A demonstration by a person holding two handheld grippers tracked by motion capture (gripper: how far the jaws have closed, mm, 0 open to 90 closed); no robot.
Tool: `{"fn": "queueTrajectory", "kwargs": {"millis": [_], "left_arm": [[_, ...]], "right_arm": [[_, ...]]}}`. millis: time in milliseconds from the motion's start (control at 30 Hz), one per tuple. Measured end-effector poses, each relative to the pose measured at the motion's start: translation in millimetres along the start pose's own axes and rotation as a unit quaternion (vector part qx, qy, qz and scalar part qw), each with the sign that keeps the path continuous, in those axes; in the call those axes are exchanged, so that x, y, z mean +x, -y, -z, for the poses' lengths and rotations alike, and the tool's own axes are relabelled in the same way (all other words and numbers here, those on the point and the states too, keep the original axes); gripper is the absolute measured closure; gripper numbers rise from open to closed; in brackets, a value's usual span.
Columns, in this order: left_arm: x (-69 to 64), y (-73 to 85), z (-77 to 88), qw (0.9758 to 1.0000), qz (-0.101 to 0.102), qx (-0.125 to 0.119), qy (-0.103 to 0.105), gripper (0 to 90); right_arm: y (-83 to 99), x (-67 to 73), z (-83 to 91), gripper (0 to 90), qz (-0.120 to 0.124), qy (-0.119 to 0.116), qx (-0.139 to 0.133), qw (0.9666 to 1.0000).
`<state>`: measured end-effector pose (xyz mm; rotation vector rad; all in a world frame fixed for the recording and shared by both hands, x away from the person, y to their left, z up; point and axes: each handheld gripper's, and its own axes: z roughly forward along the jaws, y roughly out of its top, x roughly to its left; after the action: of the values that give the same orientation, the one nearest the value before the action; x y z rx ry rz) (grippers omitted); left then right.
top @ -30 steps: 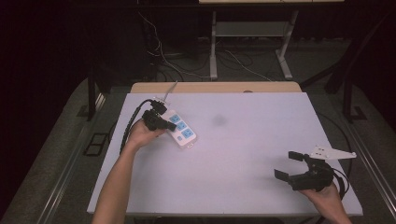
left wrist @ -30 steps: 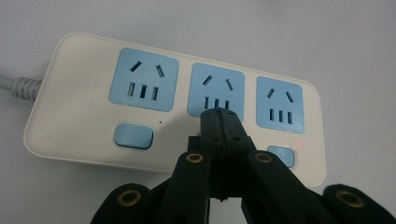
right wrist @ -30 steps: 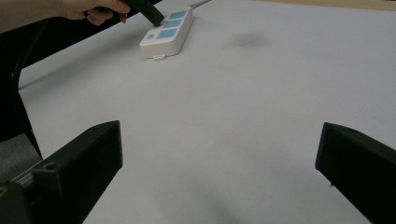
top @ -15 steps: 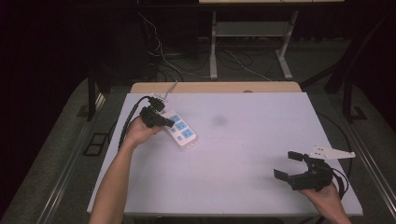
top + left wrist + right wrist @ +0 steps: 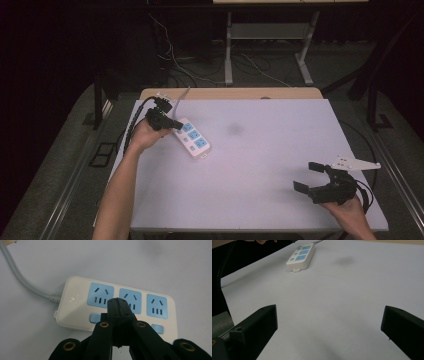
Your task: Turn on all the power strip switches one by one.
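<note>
Your left gripper has its jaws pressed together with nothing between them, the joined tips poised over the white power strip at its cord end. From the left gripper view, that gripper covers the lower edge of the middle blue socket, between the first and second blue switches; whether the tips actually touch the strip's face cannot be told. That view also gives you the three socket faces and the grey cord leaving the strip's end, details the high view leaves small.

The strip lies slantwise on the bench, in its far left part, with its cord running off toward the far edge by the wooden strip.

Your right gripper hangs wide open and holds nothing, near the bench's near right corner, close to the right edge. The right gripper view looks between its spread jaws across bare white surface to the power strip far off, and shows a faint grey smudge beyond. Between the two grippers the bench lies open.
</note>
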<state>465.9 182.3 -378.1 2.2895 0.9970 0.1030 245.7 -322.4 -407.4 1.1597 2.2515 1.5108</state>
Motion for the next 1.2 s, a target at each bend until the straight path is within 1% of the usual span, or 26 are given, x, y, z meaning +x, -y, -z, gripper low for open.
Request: {"fn": "queueTrajectory", "kwargs": {"millis": [33, 167, 200, 300, 433, 533, 667, 800, 1000, 1067, 1133, 1200], "left_arm": [[0.8, 0.4, -0.3, 1.0, 0.003, -0.003, -0.001, 89.7], [5.8, 2.1, -1.2, 1.0, 0.004, 0.001, -0.005, 89.7], [6.6, 2.7, -1.7, 0.9999, 0.009, -0.001, -0.005, 89.7], [9.3, 3.3, -2.7, 1.0, 0.006, 0.0, -0.007, 89.7], [11.7, 3.8, -5.2, 0.9999, 0.01, -0.005, -0.006, 89.7], [12.4, 4.2, -8.8, 1.0, 0.008, -0.002, -0.005, 89.7], [13.7, 4.8, -12.7, 0.9999, 0.001, 0.01, -0.01, 89.7], [14.8, 5.7, -14.6, 0.9999, 0.005, 0.011, -0.011, 89.7], [16.2, 6.2, -18.9, 0.9998, 0.002, 0.017, -0.012, 89.7], [15.5, 6.2, -20.9, 0.9996, 0.0, 0.021, -0.017, 89.6], [15.5, 6.2, -21.3, 0.9997, 0.003, 0.02, -0.014, 89.6], [15.1, 5.8, -21.8, 0.9997, 0.001, 0.021, -0.013, 89.7]], "right_arm": [[0.0, 0.0, 0.0, 0.7, 0.0, 0.0, 0.0, 1.0], [0.0, -0.3, 0.2, 0.7, 0.0, 0.0, 0.0, 1.0], [0.0, -0.3, 0.4, 0.7, 0.0, 0.0, 0.0, 1.0], [0.0, -0.5, 0.4, 0.7, -0.001, 0.0, -0.001, 1.0], [-0.2, -0.3, 0.1, 0.7, -0.001, 0.0, 0.0, 1.0], [-0.1, -0.1, 0.3, 0.7, -0.001, 0.0, 0.0, 1.0], [0.0, -0.6, 0.6, 0.7, -0.001, 0.001, -0.002, 1.0], [0.1, -0.6, 0.1, 0.7, -0.001, 0.001, 0.001, 1.0], [0.3, -0.5, 0.3, 0.7, -0.001, 0.001, 0.001, 1.0], [0.3, -0.9, 0.2, 0.7, -0.001, 0.001, 0.0, 1.0], [0.3, -0.5, 0.2, 0.7, -0.002, 0.001, 0.001, 1.0], [0.3, -0.3, 0.0, 0.7, -0.001, 0.001, 0.002, 1.0]]}}
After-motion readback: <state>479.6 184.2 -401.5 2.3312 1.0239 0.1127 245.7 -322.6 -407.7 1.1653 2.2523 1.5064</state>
